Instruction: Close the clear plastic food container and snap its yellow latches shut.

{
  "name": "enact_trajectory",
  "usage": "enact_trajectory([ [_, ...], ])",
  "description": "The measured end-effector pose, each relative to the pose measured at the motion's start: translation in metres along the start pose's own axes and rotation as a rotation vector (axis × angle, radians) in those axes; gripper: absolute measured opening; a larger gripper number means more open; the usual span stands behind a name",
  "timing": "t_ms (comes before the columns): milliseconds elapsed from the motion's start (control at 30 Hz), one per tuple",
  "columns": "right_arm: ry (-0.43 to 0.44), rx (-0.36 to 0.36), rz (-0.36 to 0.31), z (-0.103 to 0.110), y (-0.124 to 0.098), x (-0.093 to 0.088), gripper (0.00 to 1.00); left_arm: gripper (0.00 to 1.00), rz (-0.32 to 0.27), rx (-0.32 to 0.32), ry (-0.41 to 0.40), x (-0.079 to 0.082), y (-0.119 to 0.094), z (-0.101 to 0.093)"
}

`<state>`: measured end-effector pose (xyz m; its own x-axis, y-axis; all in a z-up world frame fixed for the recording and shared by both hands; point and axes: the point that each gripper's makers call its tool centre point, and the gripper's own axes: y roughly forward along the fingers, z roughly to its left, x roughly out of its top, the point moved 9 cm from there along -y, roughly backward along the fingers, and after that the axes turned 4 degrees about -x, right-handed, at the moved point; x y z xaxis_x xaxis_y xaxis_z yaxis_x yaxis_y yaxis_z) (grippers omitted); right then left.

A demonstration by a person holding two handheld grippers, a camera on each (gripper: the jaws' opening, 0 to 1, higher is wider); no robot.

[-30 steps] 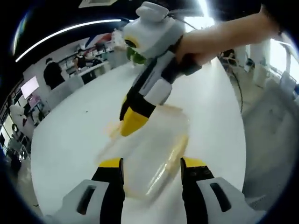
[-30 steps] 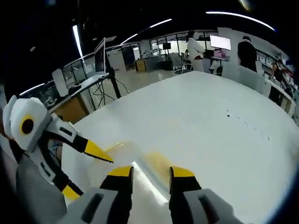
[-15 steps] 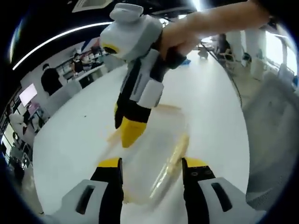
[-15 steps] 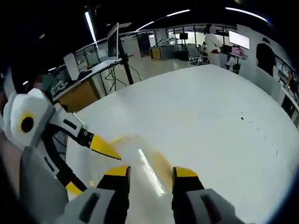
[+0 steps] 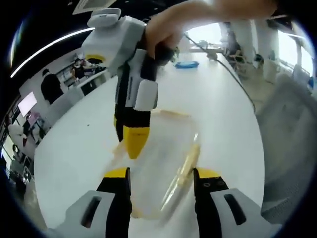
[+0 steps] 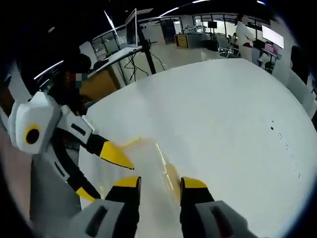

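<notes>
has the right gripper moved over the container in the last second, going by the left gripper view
Yes. Against the clear container, the right gripper has swung upright, its yellow tips now pointing down at the lid's left edge.

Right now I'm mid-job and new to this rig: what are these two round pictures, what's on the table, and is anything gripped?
A person holds a two-jaw tool in each hand, with no robot arm. Each round picture comes from a camera riding on one tool, looking out along its yellow-tipped jaws.

In the left gripper view, the left tool stands open around a clear plastic container with yellow latches, lying on a white table. The right tool, held by a hand, points down at the container's lid.

In the right gripper view, the right tool is over the same container, its jaws apart, and the left tool reaches in from the side. Nothing looks gripped.
</notes>
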<state>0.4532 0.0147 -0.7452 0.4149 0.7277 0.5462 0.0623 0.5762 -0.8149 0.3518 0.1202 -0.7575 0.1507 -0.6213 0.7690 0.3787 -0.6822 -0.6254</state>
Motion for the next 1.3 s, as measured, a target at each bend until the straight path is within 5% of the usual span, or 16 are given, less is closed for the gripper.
enact_trajectory([
  [233, 0.01, 0.053, 0.075, -0.005, 0.003, 0.006, 0.28, 0.47, 0.008, -0.012, 0.001, 0.001, 0.001, 0.001],
  [433, -0.007, 0.1, 0.205, -0.009, 0.006, 0.016, 0.27, 0.46, 0.045, -0.026, 0.016, 0.005, 0.004, 0.002],
  [467, 0.006, 0.101, 0.214, -0.01, 0.007, 0.017, 0.27, 0.46, 0.057, -0.022, 0.034, 0.006, 0.006, 0.001],
  [533, -0.026, 0.082, 0.247, -0.008, 0.008, 0.019, 0.27, 0.46, 0.129, 0.012, 0.196, 0.007, 0.011, -0.005],
  [1000, -0.001, 0.158, 0.325, -0.015, 0.012, 0.023, 0.26, 0.44, 0.152, 0.034, 0.152, 0.009, 0.015, -0.005],
  [1167, 0.02, 0.184, 0.313, -0.018, 0.013, 0.021, 0.26, 0.43, 0.145, 0.046, 0.16, 0.007, 0.013, -0.007],
  [1200, 0.007, 0.244, 0.303, -0.016, 0.015, 0.021, 0.25, 0.42, 0.139, 0.049, 0.16, 0.008, 0.013, -0.007],
  [1300, 0.004, 0.211, 0.297, -0.016, 0.013, 0.029, 0.25, 0.42, 0.154, 0.073, 0.169, 0.009, 0.016, -0.007],
])
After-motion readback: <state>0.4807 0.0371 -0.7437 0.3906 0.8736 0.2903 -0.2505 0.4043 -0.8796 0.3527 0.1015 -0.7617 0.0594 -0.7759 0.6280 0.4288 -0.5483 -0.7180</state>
